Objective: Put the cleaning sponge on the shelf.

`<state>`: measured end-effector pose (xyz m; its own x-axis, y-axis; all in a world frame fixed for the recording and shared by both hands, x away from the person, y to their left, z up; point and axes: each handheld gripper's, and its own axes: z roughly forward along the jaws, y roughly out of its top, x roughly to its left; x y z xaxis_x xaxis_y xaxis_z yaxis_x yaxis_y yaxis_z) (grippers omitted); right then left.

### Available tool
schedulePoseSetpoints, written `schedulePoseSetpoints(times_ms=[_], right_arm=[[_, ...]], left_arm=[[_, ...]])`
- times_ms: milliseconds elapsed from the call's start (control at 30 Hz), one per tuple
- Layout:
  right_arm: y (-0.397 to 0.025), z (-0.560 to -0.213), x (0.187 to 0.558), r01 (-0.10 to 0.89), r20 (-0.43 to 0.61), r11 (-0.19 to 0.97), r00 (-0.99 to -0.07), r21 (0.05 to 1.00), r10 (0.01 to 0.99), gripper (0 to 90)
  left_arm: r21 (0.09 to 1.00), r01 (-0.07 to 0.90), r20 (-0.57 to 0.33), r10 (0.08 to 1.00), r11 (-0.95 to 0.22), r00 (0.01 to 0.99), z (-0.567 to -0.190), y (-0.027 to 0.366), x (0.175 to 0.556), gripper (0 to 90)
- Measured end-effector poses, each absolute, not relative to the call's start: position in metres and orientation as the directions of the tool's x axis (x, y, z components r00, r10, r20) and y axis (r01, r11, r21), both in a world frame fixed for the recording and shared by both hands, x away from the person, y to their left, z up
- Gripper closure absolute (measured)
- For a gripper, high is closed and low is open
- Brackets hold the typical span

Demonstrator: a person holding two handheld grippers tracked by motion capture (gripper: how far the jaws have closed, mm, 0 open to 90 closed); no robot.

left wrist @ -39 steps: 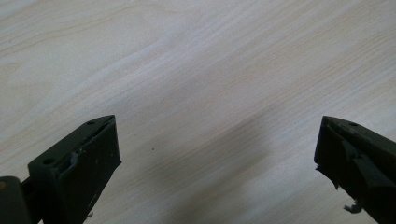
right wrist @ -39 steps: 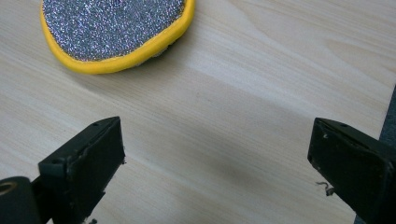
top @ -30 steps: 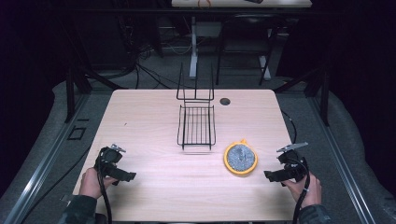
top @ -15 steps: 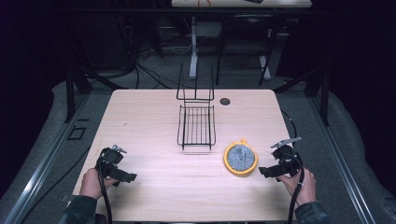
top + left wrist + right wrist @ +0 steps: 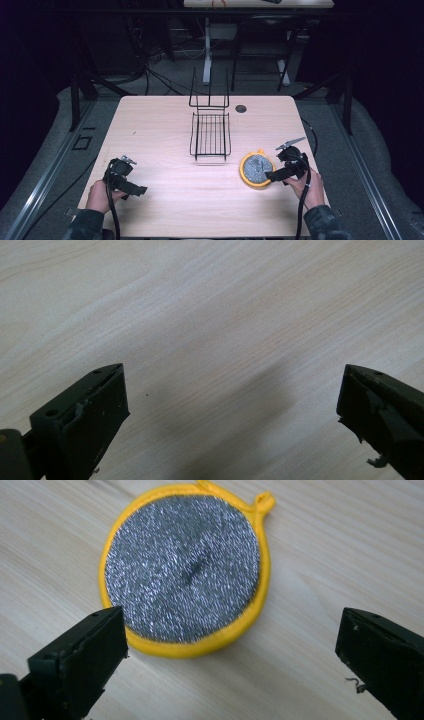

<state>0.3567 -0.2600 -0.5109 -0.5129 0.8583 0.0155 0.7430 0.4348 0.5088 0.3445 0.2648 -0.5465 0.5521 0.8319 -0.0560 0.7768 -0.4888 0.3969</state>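
Scrubber pad [image 5: 256, 170]: round, so it has no long axis; it lies flat on the table [image 5: 165, 125], silver mesh face up inside a yellow rim. In your right gripper view the pad [image 5: 184, 570] carries its little yellow loop at about 1 o'clock; in the high view that loop sits at about 12 o'clock, toward the wire rack [image 5: 210, 132]. The pad rests near the table's front right part, at roughly 5 o'clock from the rack and apart from it.

Compared with a second ago, your right gripper [image 5: 270, 176] has moved in from the table's right edge and now sits just beside the pad, at its 4 o'clock. Its jaws stand wide apart and hold nothing; in the right gripper view [image 5: 227, 655] one jaw overlaps the pad's near rim, the other is off to the side over bare wood.

Your left gripper [image 5: 140, 190] has stayed at the front left, well apart from the pad, jaws likewise spread over bare table [image 5: 232, 410].

A small dark grommet [image 5: 241, 108] sits at the rack's 2 o'clock.
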Motion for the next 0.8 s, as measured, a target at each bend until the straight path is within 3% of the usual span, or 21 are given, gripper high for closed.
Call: schedulePoseSetpoints(times_ms=[800], right_arm=[[-0.213,-0.528,0.390,0.707,0.005,0.555,-0.619,0.438,0.785,0.0]], left_arm=[[0.391,0.779,-0.065,0.829,-0.491,0.555,-0.547,0.263,0.346,0.2]])
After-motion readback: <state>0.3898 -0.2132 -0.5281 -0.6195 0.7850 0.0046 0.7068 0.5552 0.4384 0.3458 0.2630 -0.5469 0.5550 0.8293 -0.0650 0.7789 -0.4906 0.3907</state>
